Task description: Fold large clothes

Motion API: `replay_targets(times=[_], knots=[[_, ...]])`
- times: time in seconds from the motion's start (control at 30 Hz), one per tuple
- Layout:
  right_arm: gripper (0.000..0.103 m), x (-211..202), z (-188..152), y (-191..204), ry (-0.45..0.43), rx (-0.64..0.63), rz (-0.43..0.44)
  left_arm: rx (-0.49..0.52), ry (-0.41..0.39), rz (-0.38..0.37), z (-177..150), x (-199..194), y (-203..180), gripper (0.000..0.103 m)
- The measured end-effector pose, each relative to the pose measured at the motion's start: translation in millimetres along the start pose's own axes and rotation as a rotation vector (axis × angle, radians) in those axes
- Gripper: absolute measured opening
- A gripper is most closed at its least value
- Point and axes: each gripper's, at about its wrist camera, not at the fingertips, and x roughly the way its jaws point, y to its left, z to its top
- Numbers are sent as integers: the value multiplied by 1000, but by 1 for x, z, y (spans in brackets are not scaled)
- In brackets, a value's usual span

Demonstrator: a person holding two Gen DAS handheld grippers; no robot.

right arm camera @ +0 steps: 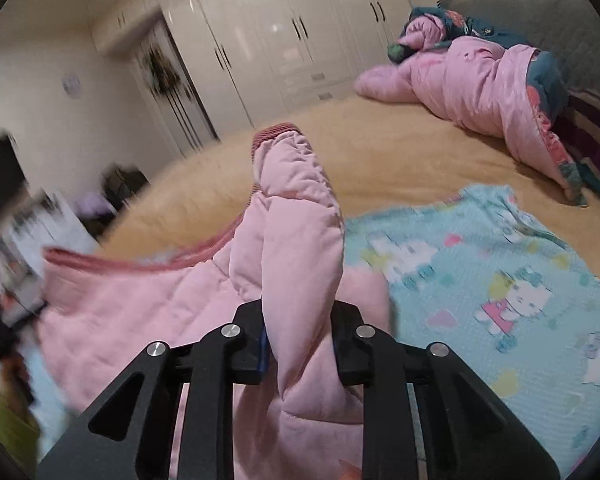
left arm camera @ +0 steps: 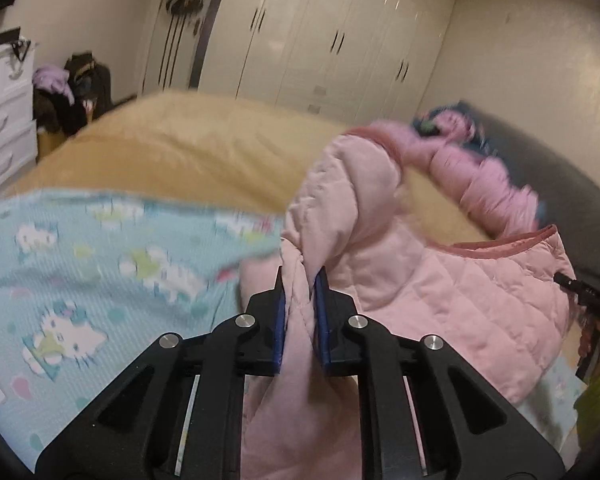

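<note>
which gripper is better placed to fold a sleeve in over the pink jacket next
Probably right. The right gripper is shut on a sleeve of the pink jacket, cuff up; the left gripper pinches a thinner fold.

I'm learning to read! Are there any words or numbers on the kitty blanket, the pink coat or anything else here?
None can be read.
Kitty blanket: only cartoon cats, hearts and clouds, no letters.
Pink coat: plain quilted cloth, no label showing.
Wardrobe: plain doors.
Dark patterned cloth by the far pink bundle: print too small and blurred to tell.
</note>
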Motion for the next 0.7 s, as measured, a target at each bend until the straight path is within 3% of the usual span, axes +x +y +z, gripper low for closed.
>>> replay_targets(times=[0.13, 0.3, 0.5, 0.7], knots=[[20, 5, 39, 6, -74, 18, 16, -16, -73, 38, 29, 0, -5, 6], [20, 60, 62, 2, -44, 31, -57, -73, -18, 99, 51, 52, 9, 6], [20, 136, 38, -14, 63, 32, -213, -31, 79, 209, 38, 116, 14, 6], [22, 167, 4, -42, 121, 65, -266, -3, 123, 253, 10, 143, 28, 7]])
